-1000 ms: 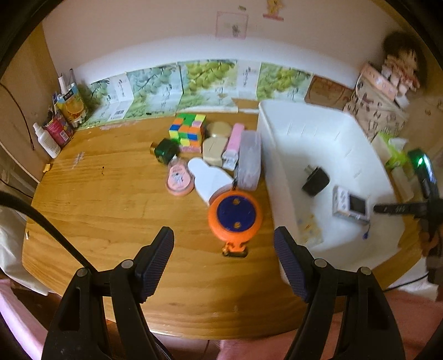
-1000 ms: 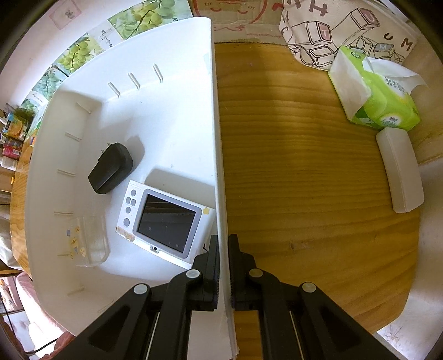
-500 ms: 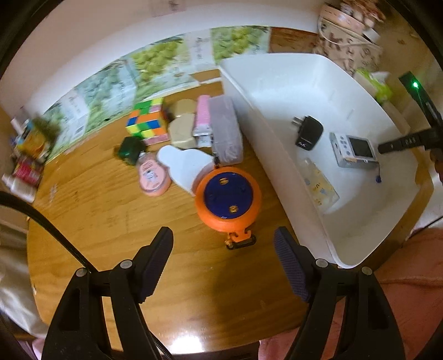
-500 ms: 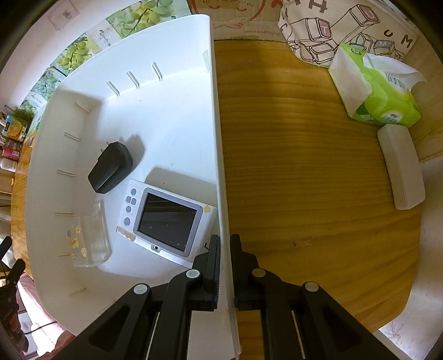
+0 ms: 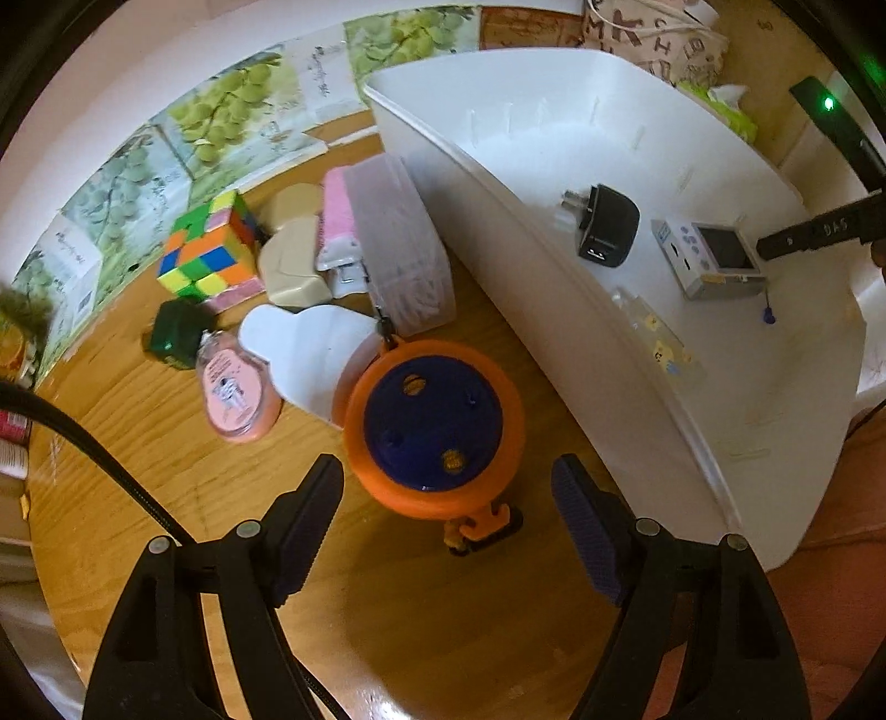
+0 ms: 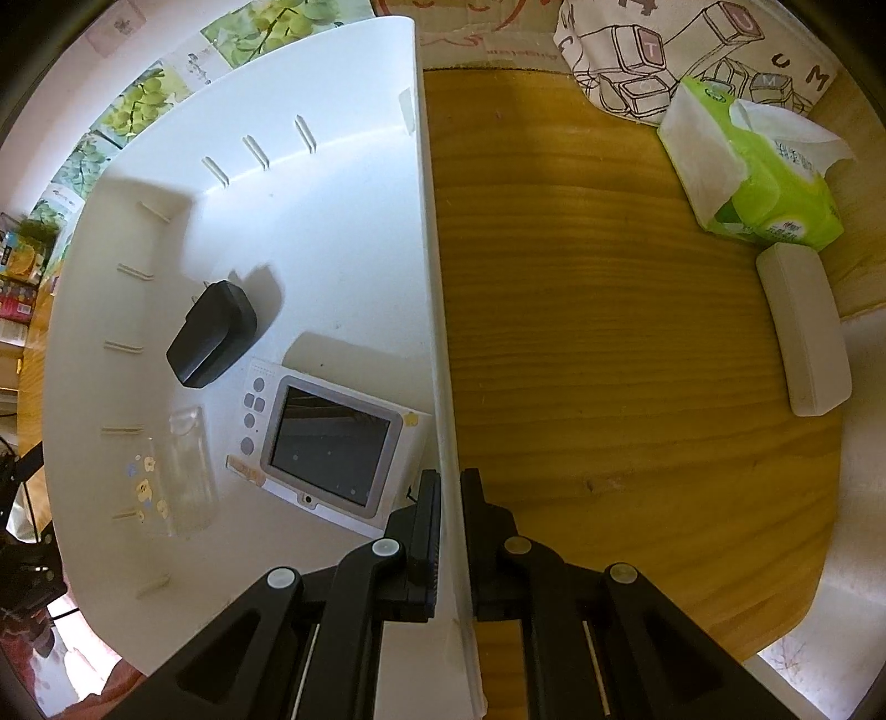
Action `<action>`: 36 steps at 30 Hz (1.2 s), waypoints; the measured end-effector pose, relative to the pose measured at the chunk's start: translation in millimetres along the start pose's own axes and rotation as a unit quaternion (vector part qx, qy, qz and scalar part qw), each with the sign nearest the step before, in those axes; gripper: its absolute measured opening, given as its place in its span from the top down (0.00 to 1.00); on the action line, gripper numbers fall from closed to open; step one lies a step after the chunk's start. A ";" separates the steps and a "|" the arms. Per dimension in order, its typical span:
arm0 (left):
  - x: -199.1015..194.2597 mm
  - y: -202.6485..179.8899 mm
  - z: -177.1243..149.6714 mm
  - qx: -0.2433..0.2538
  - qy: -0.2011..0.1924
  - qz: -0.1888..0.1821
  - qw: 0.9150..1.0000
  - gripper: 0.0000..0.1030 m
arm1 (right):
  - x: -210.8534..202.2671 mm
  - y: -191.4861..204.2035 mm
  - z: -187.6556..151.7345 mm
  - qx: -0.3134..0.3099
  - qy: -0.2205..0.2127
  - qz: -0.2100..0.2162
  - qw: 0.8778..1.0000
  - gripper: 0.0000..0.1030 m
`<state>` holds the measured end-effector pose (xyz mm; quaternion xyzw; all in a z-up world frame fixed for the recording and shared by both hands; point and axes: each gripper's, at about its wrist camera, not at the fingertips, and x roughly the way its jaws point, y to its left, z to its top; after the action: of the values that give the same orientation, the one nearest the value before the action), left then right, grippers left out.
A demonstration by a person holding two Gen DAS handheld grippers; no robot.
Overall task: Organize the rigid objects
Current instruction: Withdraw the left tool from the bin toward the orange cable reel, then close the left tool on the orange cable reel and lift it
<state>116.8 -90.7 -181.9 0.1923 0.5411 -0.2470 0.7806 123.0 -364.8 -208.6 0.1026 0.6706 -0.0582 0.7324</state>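
Note:
My left gripper (image 5: pixel 446 487) is open and hovers just short of an orange and blue round reel (image 5: pixel 434 429) on the wooden table; its jaws flank the reel's near side without touching. My right gripper (image 6: pixel 451 487) is shut on the right wall of the white bin (image 6: pixel 429 277). The bin (image 5: pixel 554 266) holds a black charger (image 6: pixel 213 335), a small white screen device (image 6: pixel 326 443) and a clear plastic case (image 6: pixel 177 471). Behind the reel lie a white heart-shaped box (image 5: pixel 310 349), a pink round tag (image 5: pixel 235 390), a Rubik's cube (image 5: pixel 213 249) and a clear box (image 5: pixel 401 238).
A green bottle (image 5: pixel 174 335), beige cases (image 5: pixel 290 266) and a pink stapler (image 5: pixel 340 221) sit by the cube. A green tissue pack (image 6: pixel 764 177), a white case (image 6: pixel 803 327) and a printed bag (image 6: pixel 681 50) lie right of the bin.
My left gripper has moved forward and down toward the orange reel, which now sits between the open jaws' line. My right gripper stays clamped on the bin wall.

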 end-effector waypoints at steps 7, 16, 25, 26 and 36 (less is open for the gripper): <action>13.2 -0.4 4.9 0.025 -0.004 0.009 1.000 0.22 | 0.3 1.3 4.1 0.004 0.003 -0.003 1.000 0.91; 21.2 4.2 8.6 0.036 -0.022 -0.001 0.999 0.20 | -1.0 -0.5 6.1 0.009 0.007 -0.003 1.000 0.91; 29.6 4.6 14.8 0.051 -0.030 -0.007 0.998 0.18 | -2.1 -2.0 7.5 0.011 0.010 -0.001 1.000 0.91; 30.6 4.2 15.1 0.052 -0.030 -0.005 0.998 0.18 | -2.1 -2.2 7.5 0.011 0.011 -0.001 1.000 0.91; 36.5 4.0 15.2 0.049 -0.030 0.004 0.998 0.19 | -2.0 -3.0 8.8 0.012 0.012 0.000 1.000 0.91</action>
<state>141.2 -102.6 -210.9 0.2247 0.5042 -0.2754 0.7870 130.6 -369.8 -206.2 0.1124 0.6784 -0.0648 0.7232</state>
